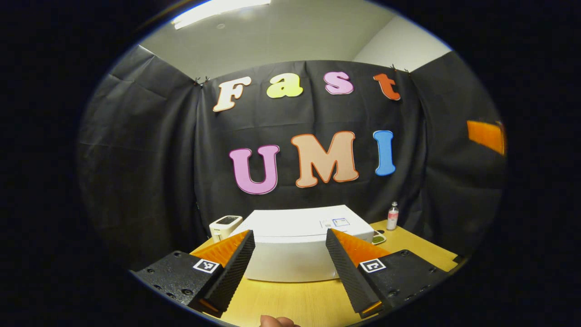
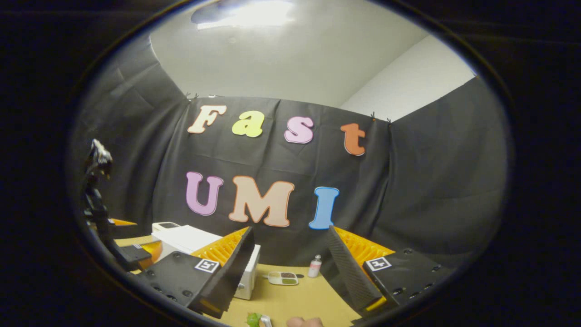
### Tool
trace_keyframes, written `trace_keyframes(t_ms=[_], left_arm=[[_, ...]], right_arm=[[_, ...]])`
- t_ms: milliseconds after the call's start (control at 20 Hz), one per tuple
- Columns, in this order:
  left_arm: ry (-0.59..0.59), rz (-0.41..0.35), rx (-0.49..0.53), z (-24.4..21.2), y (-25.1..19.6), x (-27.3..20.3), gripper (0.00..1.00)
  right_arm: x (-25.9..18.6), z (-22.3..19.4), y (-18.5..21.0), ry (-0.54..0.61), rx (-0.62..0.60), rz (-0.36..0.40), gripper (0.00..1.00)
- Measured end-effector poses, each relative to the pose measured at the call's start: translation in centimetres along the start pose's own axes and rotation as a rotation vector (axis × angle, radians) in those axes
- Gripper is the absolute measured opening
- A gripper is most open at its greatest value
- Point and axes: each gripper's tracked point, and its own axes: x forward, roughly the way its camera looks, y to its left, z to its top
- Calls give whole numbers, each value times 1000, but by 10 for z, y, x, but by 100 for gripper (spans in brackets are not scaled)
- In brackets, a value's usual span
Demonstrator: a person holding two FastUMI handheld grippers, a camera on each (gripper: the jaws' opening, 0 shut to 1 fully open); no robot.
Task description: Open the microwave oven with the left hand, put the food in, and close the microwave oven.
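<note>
On the bench (image 1: 299, 302), the shut white microwave (image 1: 295, 247) sits straight ahead between the left tongs (image 1: 290, 254), spread wide and empty. In the right gripper view it stands at left, a tray (image 2: 282, 278) of what may be food and a bottle (image 2: 314, 266) lie right of it, and the right tongs (image 2: 290, 254) gape empty too.

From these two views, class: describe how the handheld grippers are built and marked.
The left gripper has two wedge-shaped fingers with ribbed inner faces, on flat bolted black plates, each bearing a square black-and-white marker. The right gripper has the same build and markers.
</note>
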Motion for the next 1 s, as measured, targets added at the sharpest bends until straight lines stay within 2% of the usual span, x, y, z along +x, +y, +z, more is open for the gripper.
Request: trace_keyframes(t_ms=[200, 250, 350, 500, 550, 800, 850, 1000], left_arm=[[66, -68, 10, -51, -35, 27, 95], [90, -81, 9, -66, -42, 33, 95], [121, -105, 8, -90, -57, 47, 95], [198, -136, 61, -134, -74, 68, 95], [214, -141, 68, -145, -77, 75, 95], [308, -151, 27, -183, -92, 108, 95], [335, -153, 17, -189, -95, 114, 95], [356, -165, 1, -196, -103, 129, 95]], right_arm=[[-7, 6, -17, -9, -29, -30, 96], [-9, 7, -23, -7, -43, -41, 100], [-12, 8, -36, -1, -71, -69, 96], [-15, 9, -59, 14, -96, -124, 100], [-16, 8, -65, 24, -102, -138, 96], [-21, 4, -84, 59, -135, -179, 96], [-22, 3, -87, 65, -133, -187, 100], [-22, 1, -86, 80, -124, -190, 97]])
